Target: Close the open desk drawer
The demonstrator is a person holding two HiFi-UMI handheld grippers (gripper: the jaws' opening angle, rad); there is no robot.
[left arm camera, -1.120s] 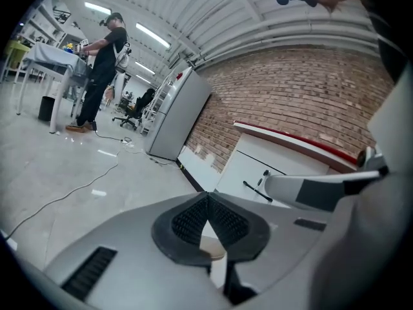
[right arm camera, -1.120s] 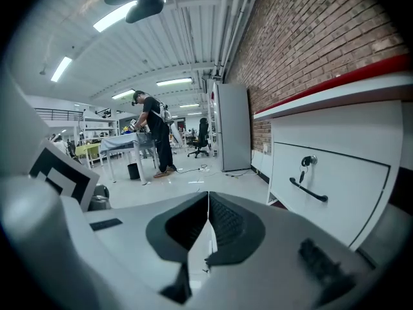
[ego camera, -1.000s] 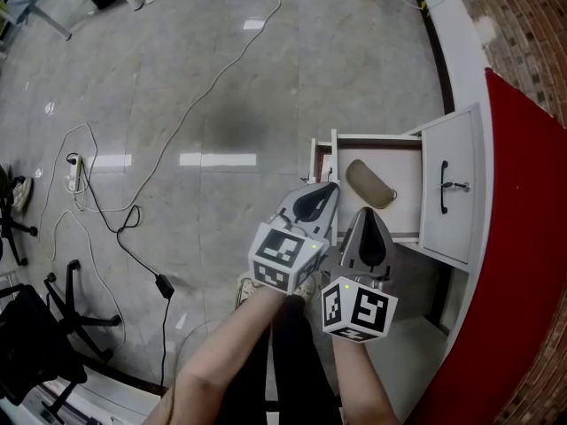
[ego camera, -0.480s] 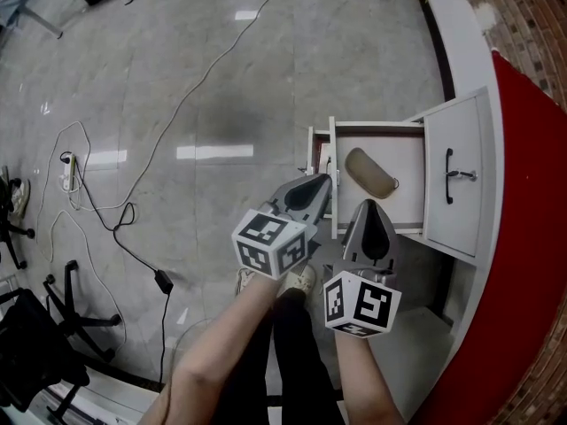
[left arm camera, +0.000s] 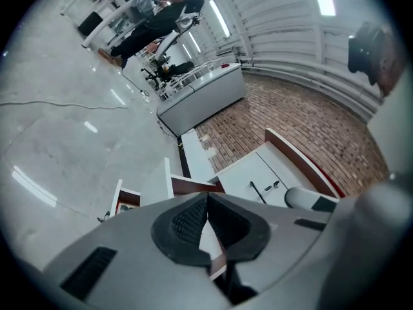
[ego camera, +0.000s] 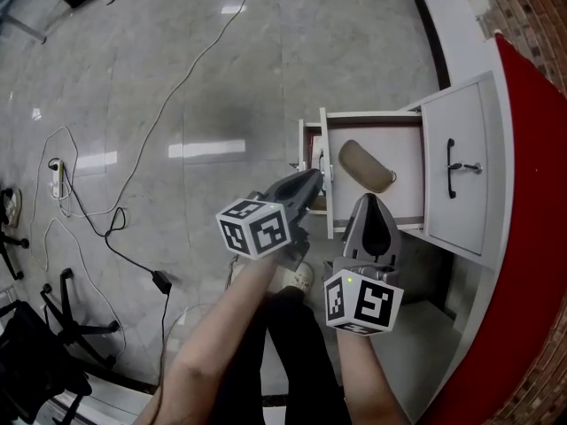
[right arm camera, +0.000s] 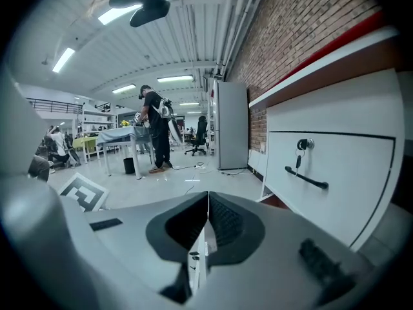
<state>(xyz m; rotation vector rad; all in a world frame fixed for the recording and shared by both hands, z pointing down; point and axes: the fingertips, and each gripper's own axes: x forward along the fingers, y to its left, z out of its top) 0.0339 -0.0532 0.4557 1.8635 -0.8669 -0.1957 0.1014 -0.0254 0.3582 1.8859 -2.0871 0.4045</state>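
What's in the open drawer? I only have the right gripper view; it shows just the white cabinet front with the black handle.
Observer: The head view shows one tan oblong case lying in the drawer, and nothing else in it.
Operator: Where's the left gripper?
Observer: The left gripper has its jaws shut, with the tip beside the drawer's white front panel. I can't tell whether it touches.
Operator: Anything on the floor nearby?
Observer: A black power adapter on its cable, well off to the left of the drawer.
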